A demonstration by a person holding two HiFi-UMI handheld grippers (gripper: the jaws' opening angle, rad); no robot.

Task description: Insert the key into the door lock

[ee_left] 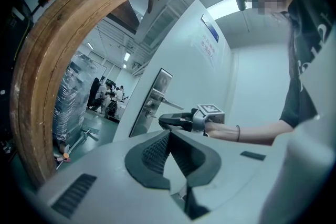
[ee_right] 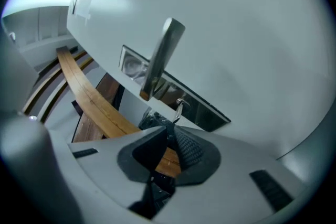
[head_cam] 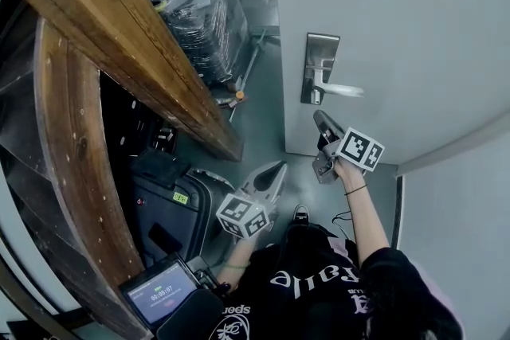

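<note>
Step in hand: approach and alignment. The right gripper (ee_right: 170, 129) has its jaws closed on the slim metal key (ee_right: 177, 111), which points at the lock plate (ee_right: 206, 112) below the lever handle (ee_right: 163, 55); whether its end has entered the keyhole cannot be told. The left gripper (ee_left: 168, 135) hangs low, well apart from the door (head_cam: 414, 44), jaws together and empty. Next move, as judged: line the blade up with the slot, then push straight in.

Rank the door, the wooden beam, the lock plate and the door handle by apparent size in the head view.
1. door
2. wooden beam
3. lock plate
4. door handle
The beam looks nearer the camera, so door versus beam is unsure.
</note>
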